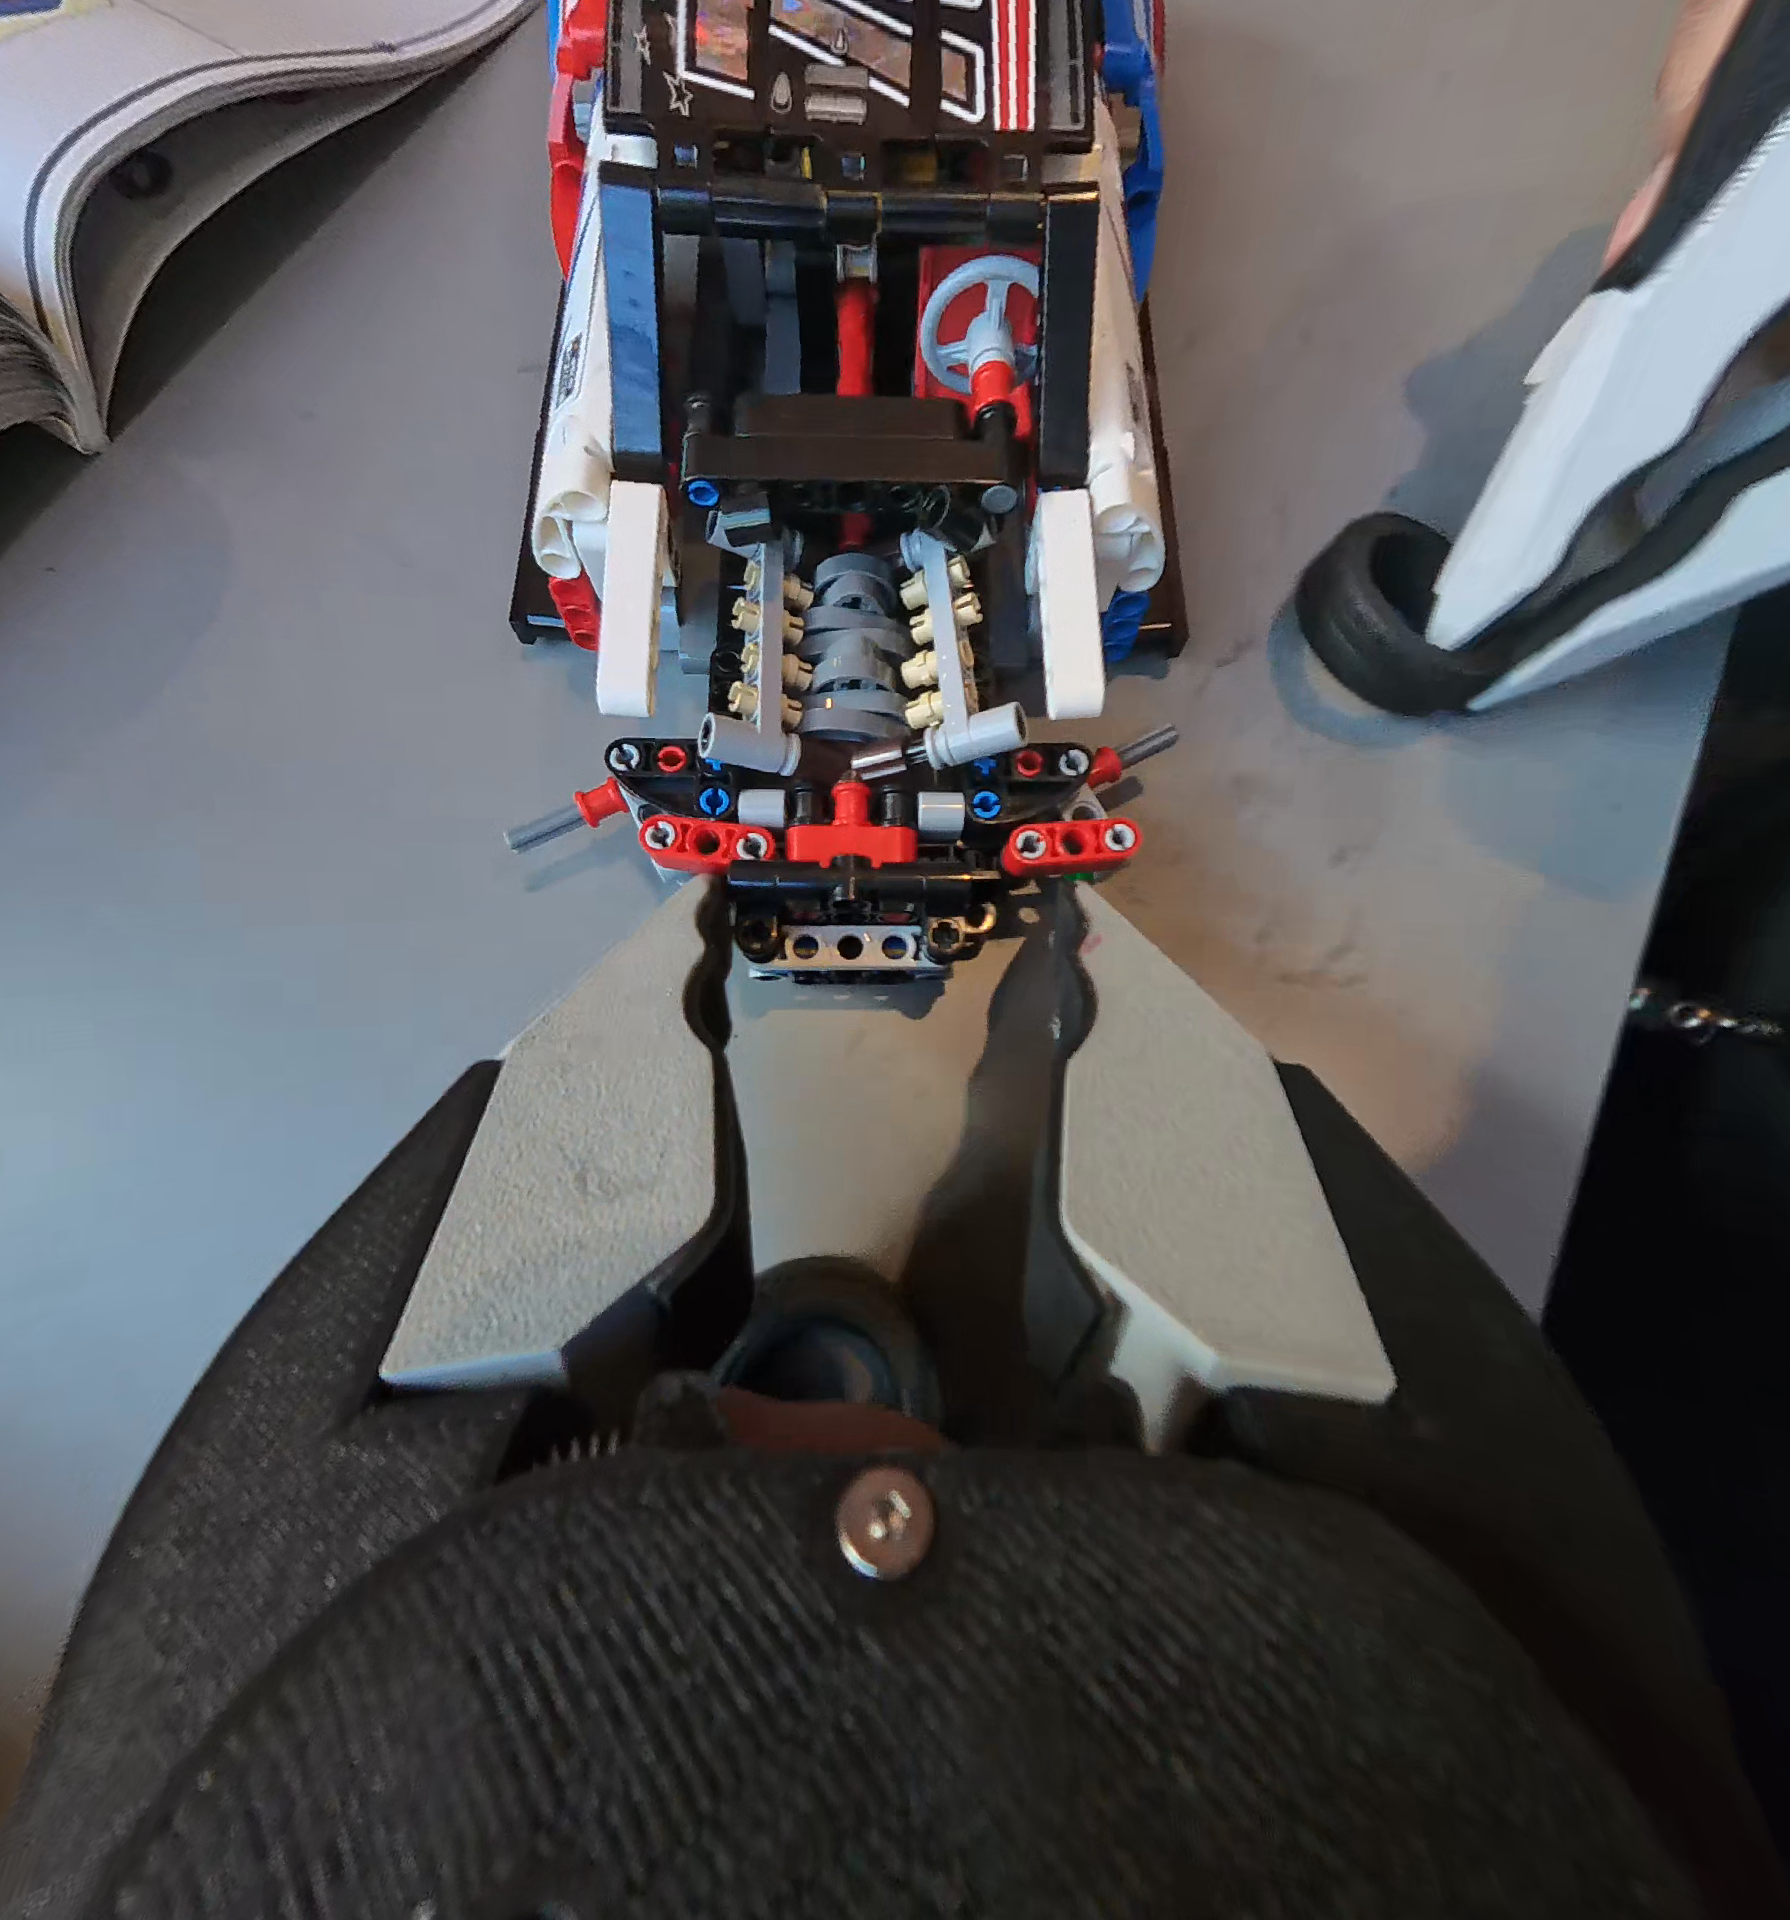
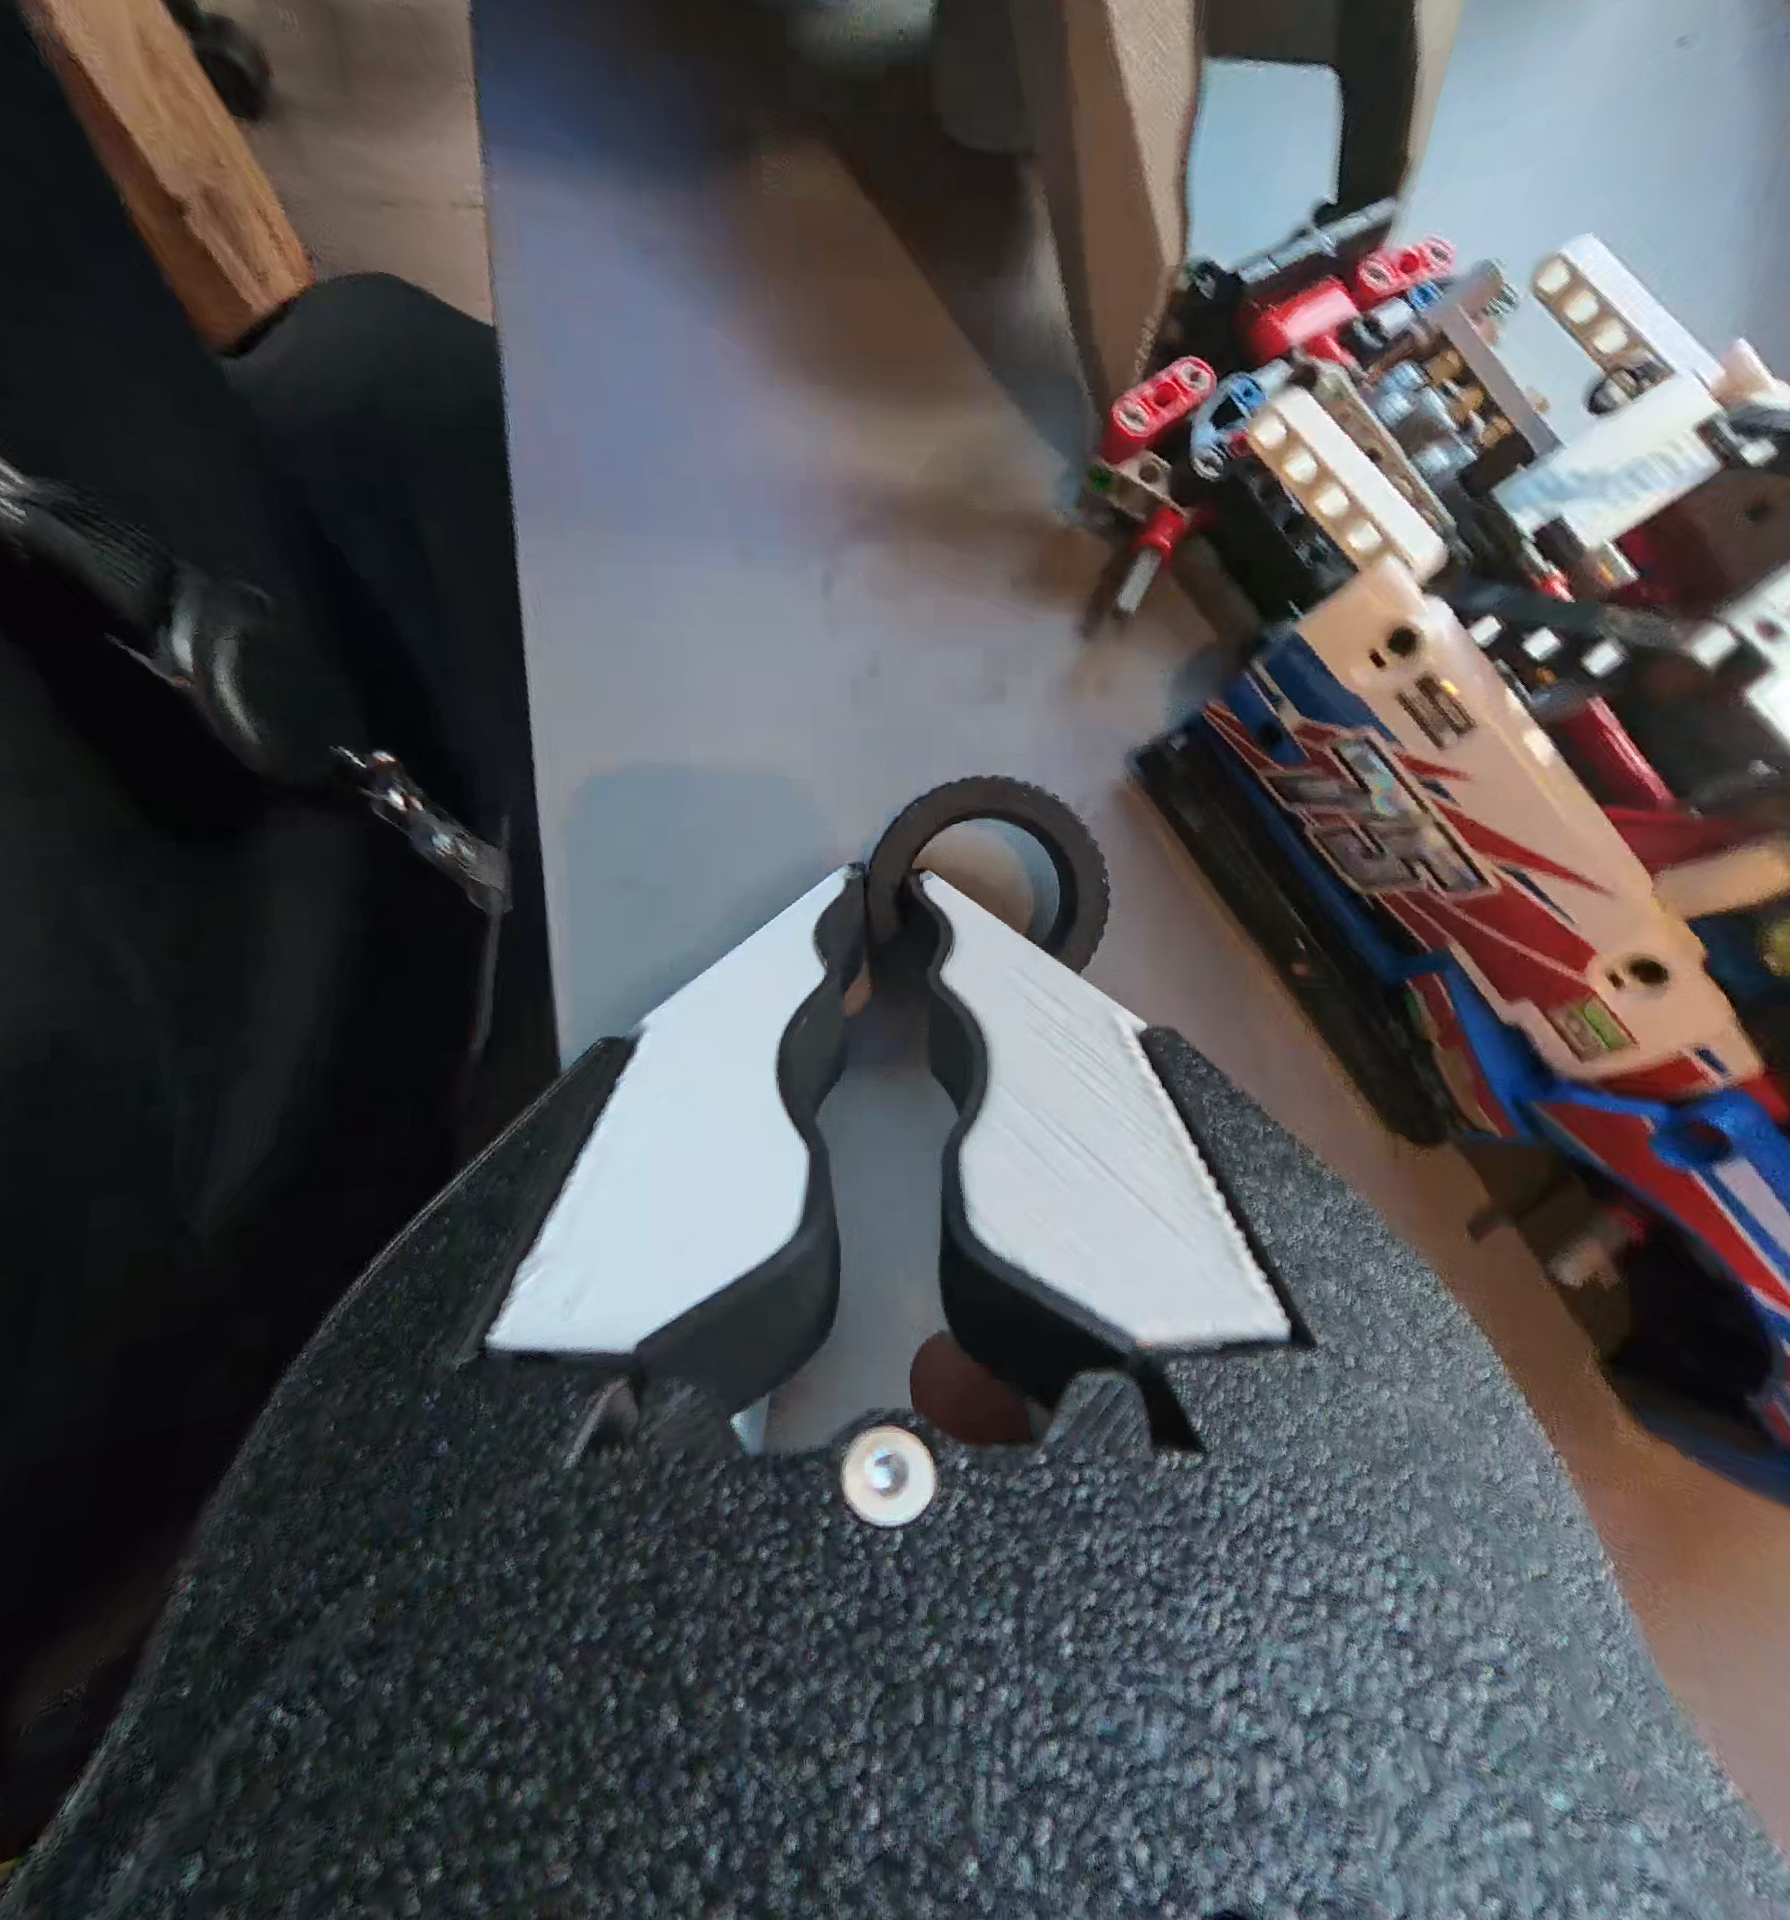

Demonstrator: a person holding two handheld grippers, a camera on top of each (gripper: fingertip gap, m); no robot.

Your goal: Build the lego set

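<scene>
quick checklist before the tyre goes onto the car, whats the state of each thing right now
1. Right gripper shut on the black tyre, pinching its wall: ok.
2. Left gripper braces the car at its front end, fingers on either side: ok; firmness of grip cannot tell.
3. Bare grey axle sticks out on the tyre's side: ok.
4. Tyre lined up with that axle: not ok, it sits on the table, off to the side.
5. Rim inside the tyre: not ok, it looks hollow.
6. Instruction booklet open nearby: ok.

Grey table (image 1: pixel 247 935) — black bag strap (image 2: pixel 195 665) and wooden post (image 2: pixel 174 166) beside it
</scene>
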